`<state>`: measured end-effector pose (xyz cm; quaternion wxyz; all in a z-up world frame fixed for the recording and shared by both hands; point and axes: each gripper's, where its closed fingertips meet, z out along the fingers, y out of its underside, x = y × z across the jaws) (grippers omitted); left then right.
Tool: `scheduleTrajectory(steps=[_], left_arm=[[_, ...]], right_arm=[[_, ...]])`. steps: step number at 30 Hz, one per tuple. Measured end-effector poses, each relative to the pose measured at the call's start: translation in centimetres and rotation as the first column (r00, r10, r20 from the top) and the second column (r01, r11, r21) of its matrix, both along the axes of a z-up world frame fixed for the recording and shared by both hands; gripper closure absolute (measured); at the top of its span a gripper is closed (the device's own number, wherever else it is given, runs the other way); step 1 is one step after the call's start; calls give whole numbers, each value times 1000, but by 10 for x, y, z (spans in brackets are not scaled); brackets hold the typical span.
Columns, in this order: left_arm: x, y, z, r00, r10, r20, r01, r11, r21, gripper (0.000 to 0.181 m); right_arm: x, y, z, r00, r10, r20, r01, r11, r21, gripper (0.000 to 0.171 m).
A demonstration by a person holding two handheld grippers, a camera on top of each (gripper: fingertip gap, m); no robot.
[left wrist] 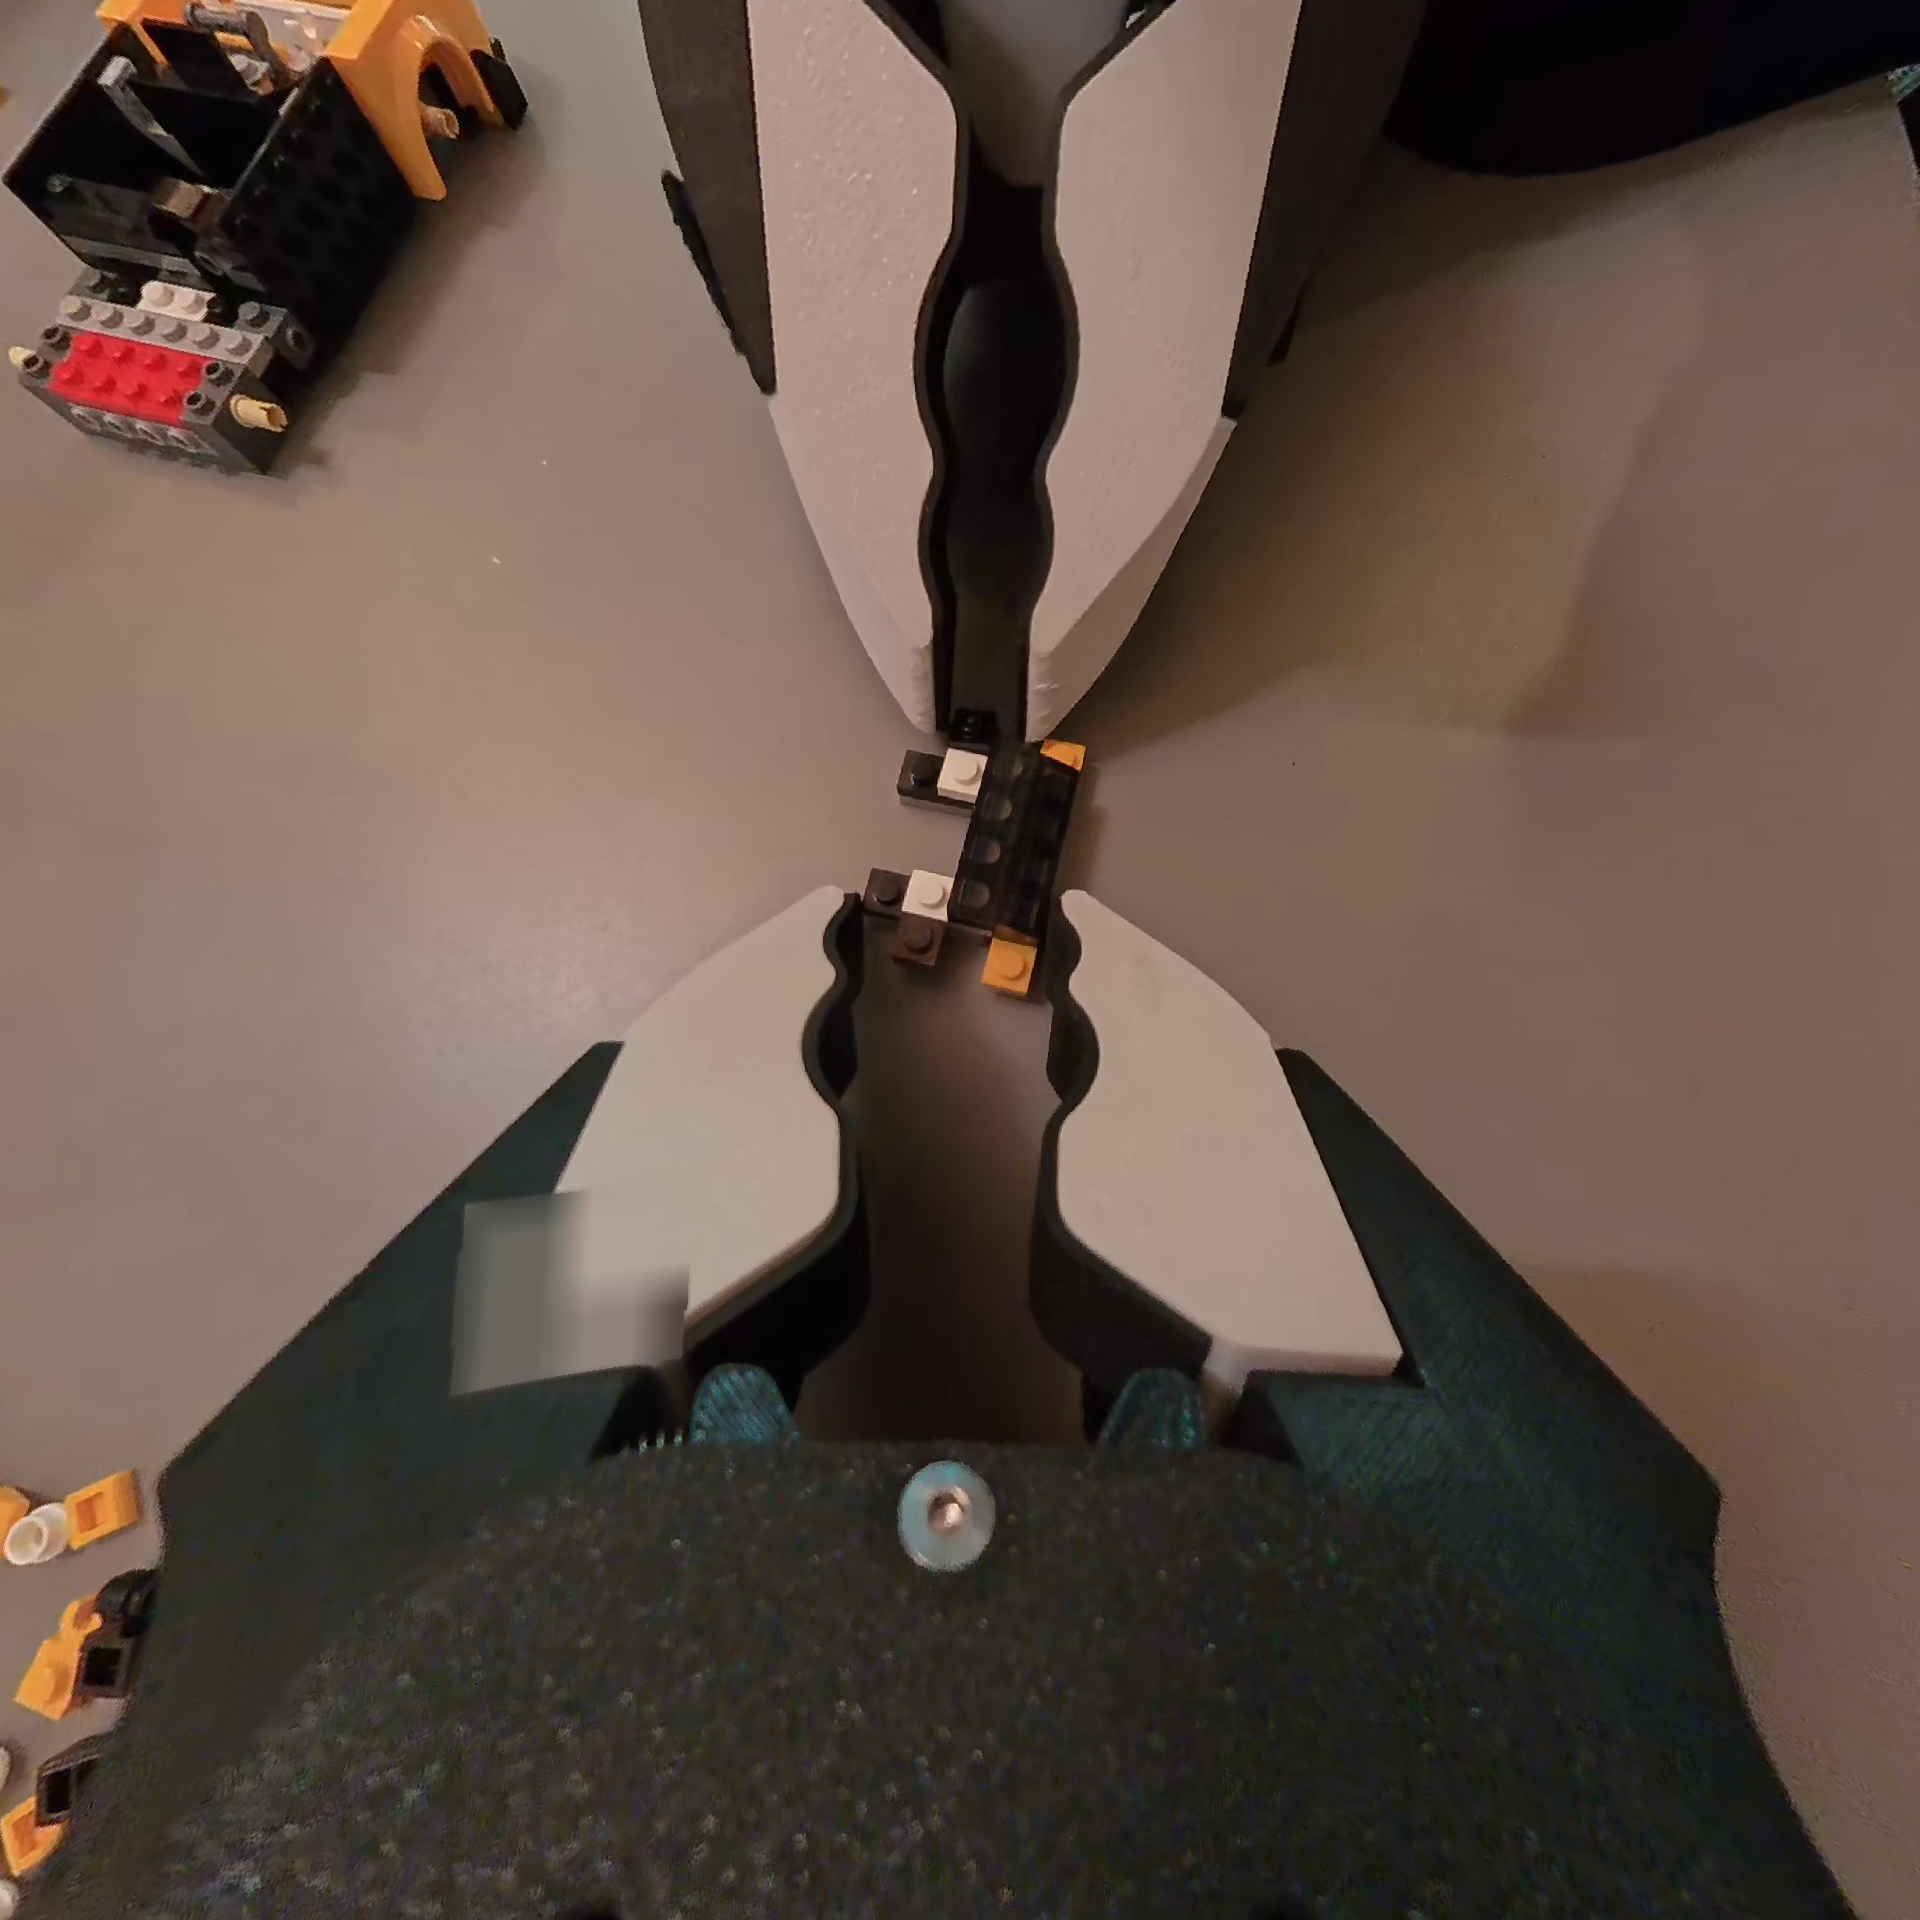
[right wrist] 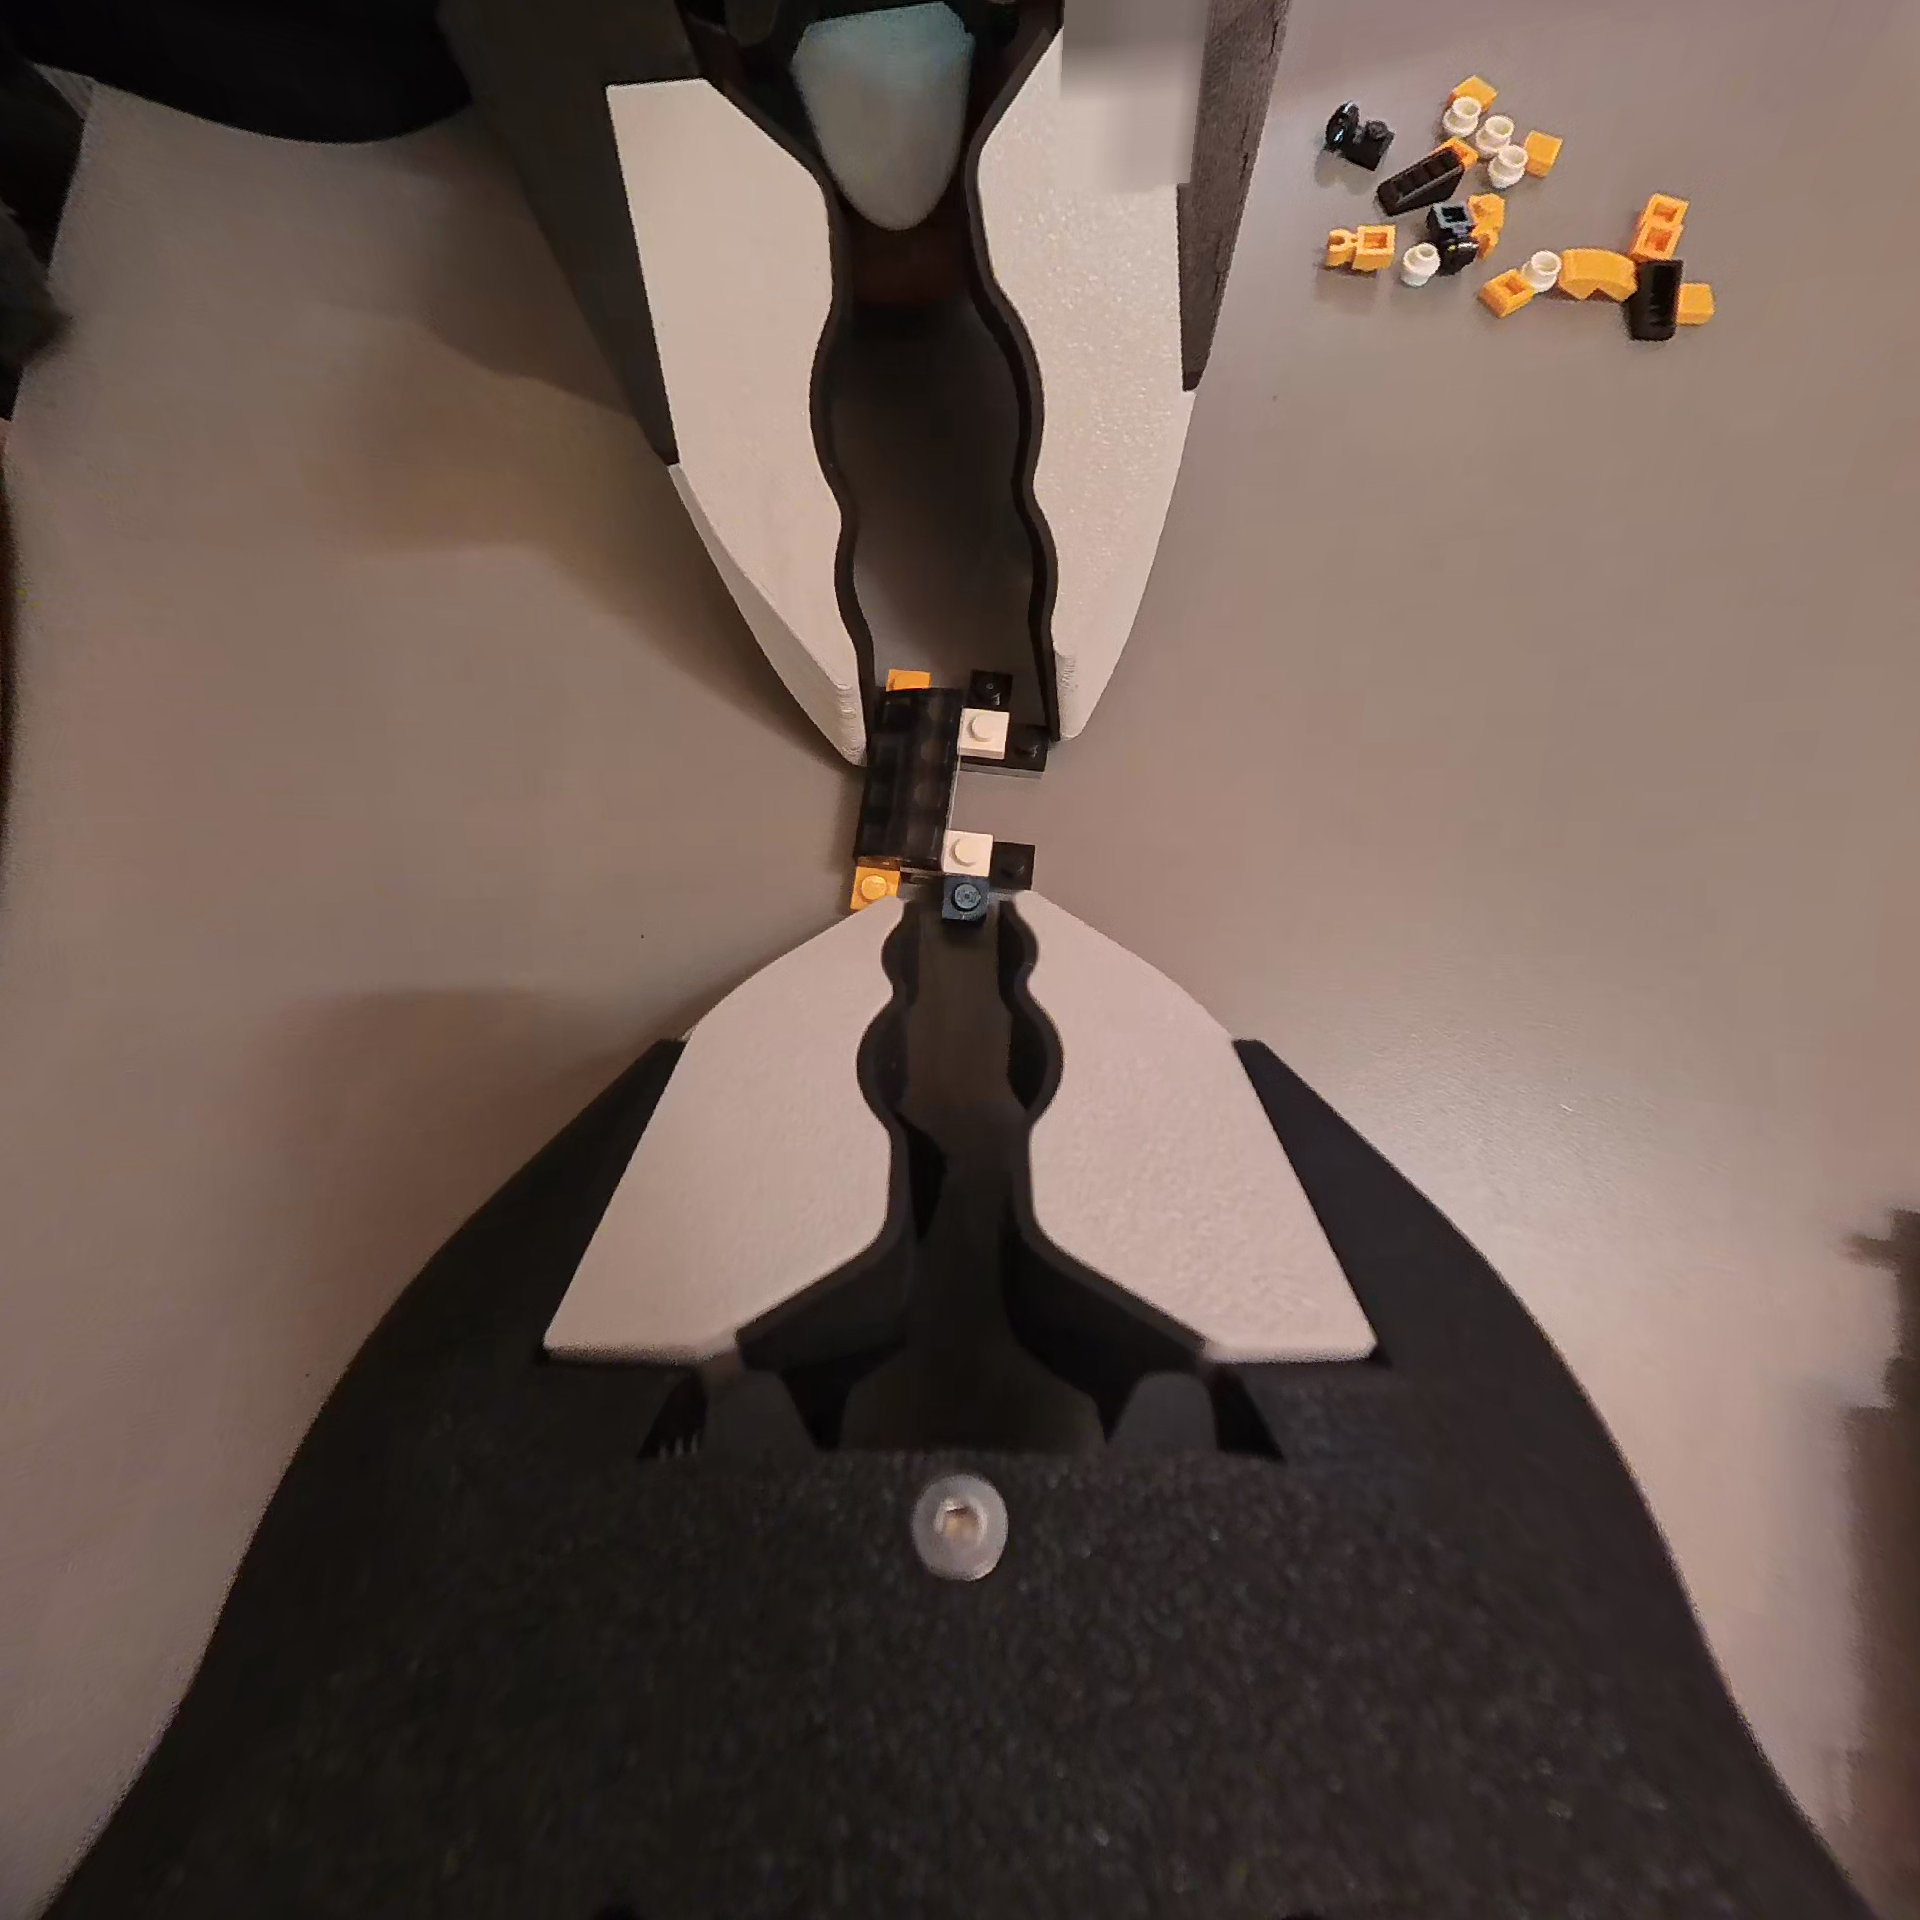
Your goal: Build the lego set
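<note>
A small lego sub-assembly [left wrist: 1013, 831] lies on the grey table [left wrist: 416, 831] between my two grippers, which face each other. It is a smoky-black long piece with orange ends and two black side plates bearing white studs. My left gripper [left wrist: 956, 914] is closed around its near end, fingertips [left wrist: 821, 935] against the black plate and the orange end. My right gripper [right wrist: 961, 909] is shut on a small dark 1x1 piece [right wrist: 966, 899] at the opposite end. The assembly [right wrist: 909, 774] and left gripper [right wrist: 961, 717] also show in the right wrist view, and the right gripper [left wrist: 982, 717] in the left.
A partly built black and orange vehicle [left wrist: 208, 208] with a red plate stands far left. Loose orange, black and white pieces lie near my left gripper's body [left wrist: 73, 1621] and in a pile [right wrist: 1507, 208] in the right wrist view. A dark shape [left wrist: 1662, 83] lies behind the right gripper. The tips of both grippers are at nearly the same place. The dark shape [left wrist: 1662, 83] is about 20 cm from my right fingertips.
</note>
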<state>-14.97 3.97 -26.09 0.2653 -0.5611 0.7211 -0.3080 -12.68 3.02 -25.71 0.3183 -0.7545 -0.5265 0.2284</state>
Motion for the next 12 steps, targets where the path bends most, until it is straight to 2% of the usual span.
scheduleTrajectory(steps=[3, 8, 12], left_arm=[[0, 0, 0, 1000, -2, 7, 2, 1000, 7, 148], [-1, -1, 2, 1000, -10, 21, 11, 1000, -4, 149], [-3, 0, 5, 999, -16, 38, 17, 1000, -21, 149]], right_arm=[[0, -1, 3, 1000, 19, -2, -19, 999, 34, 153], [2, -1, 15, 996, 86, 16, -88, 974, 211, 152], [3, -1, 16, 987, 124, 99, -151, 925, 349, 153]])
